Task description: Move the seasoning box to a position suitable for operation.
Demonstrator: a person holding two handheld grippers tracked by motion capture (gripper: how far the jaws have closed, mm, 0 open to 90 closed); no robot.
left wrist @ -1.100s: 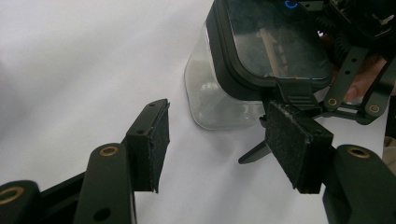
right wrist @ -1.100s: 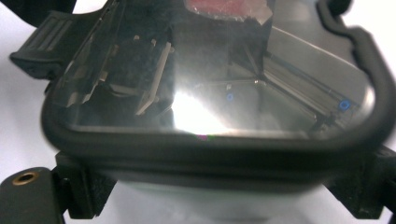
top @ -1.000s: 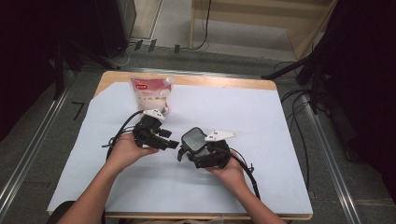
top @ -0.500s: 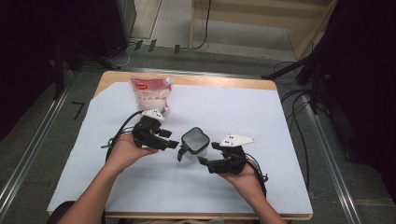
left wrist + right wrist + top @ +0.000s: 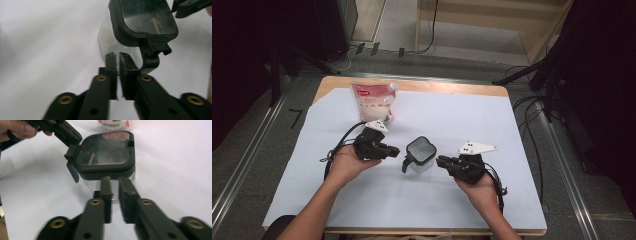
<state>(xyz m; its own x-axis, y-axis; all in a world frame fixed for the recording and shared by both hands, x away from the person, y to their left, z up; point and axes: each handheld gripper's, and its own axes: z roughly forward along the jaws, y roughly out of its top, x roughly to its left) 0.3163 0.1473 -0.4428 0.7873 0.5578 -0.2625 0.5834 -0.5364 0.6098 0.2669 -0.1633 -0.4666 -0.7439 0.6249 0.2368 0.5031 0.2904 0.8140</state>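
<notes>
A small clear container [image 5: 419, 152] with a black lid and a side latch stands on the white table cover between my two grippers. My left gripper [image 5: 393, 151] points at it from the left, its tips just short of the latch. In the left gripper view the jaws [image 5: 116, 53] are shut with nothing between them, and the container [image 5: 140, 20] sits just beyond. My right gripper [image 5: 440, 161] lies a short way to the container's right. Its jaws [image 5: 115, 178] are shut on nothing, facing the container [image 5: 105, 148].
A bag of white grains [image 5: 373, 100] with a red label stands at the back left of the white cover [image 5: 472, 120]. Cables trail from both grippers toward the person. The table's wooden edge [image 5: 412, 86] runs along the far side.
My right gripper has drawn back to the right, away from the container, which now stands apart from it. The left gripper has stayed in place.
</notes>
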